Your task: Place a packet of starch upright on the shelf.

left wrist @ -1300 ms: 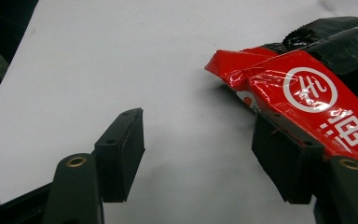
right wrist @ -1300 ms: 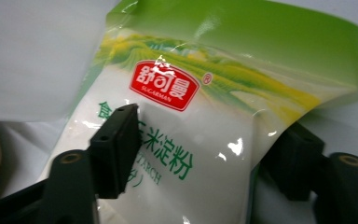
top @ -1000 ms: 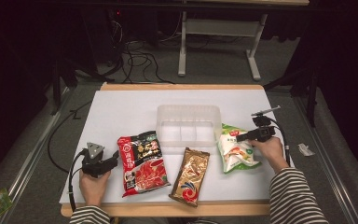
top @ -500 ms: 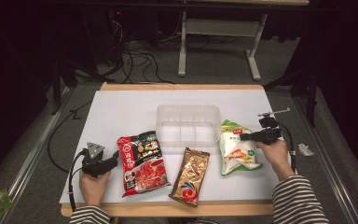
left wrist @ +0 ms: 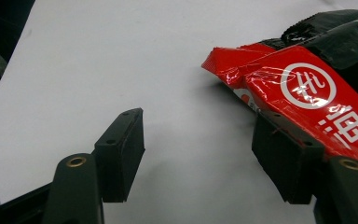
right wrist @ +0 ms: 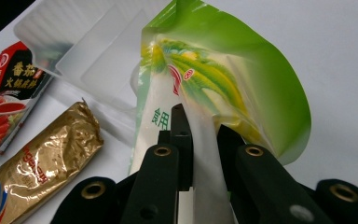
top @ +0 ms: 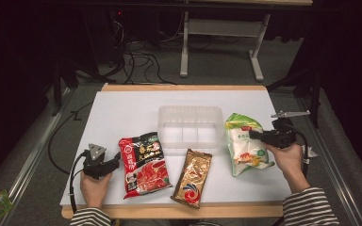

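White worktop (top: 122,108); right tongs (right wrist: 199,140) have just closed, pinching green bag (right wrist: 223,84) by one thin edge; film could slip or tear in lifting; left tongs (left wrist: 198,154) spread, idle beside red pouch (left wrist: 307,88).

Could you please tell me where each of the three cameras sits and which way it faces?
High view: above the person's side, looking forward and down at the table; both forearms show.
Left gripper view: rides the left gripper, looking along its open jaws beside the red packet.
Right gripper view: rides the right gripper, pinching the green bag.
All three views show the red packet.
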### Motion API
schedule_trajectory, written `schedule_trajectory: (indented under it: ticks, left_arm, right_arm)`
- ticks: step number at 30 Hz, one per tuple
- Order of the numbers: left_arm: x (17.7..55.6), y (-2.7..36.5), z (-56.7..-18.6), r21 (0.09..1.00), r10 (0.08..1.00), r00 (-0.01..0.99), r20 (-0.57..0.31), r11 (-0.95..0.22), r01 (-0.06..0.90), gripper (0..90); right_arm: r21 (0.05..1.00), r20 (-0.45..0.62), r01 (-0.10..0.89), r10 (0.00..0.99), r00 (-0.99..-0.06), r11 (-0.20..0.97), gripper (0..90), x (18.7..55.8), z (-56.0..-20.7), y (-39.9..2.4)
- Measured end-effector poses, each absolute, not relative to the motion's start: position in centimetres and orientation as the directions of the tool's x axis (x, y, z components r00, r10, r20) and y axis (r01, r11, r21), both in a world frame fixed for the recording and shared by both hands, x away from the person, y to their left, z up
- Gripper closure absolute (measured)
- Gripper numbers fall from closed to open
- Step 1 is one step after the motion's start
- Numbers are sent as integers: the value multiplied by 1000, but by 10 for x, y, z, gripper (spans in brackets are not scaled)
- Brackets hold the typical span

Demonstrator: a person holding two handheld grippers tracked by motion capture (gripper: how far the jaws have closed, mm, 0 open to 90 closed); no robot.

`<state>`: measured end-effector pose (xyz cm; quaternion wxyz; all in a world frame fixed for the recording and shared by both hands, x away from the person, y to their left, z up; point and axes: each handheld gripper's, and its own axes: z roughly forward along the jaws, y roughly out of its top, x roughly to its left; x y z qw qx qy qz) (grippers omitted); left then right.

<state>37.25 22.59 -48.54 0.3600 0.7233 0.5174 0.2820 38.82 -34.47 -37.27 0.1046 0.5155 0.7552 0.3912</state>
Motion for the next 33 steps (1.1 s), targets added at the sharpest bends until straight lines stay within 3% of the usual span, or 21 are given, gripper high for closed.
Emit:
schedule_trajectory:
  ticks: [4,16,33]
  left_arm:
    - [372,226,-485,814,951,307,37,-207,543,345]
    - [372,226,-485,813,951,308,35,-206,545,346]
    - [372,226,-486,815,951,309,30,-202,542,347]
  right_arm:
    - [726,200,660,859,-472,194,839,381,-358,-337]
    - [777,193,601,839,-509,186,839,371,-322,-322]
    - [798,202,582,842,-500,155,840,386,-296,-289]
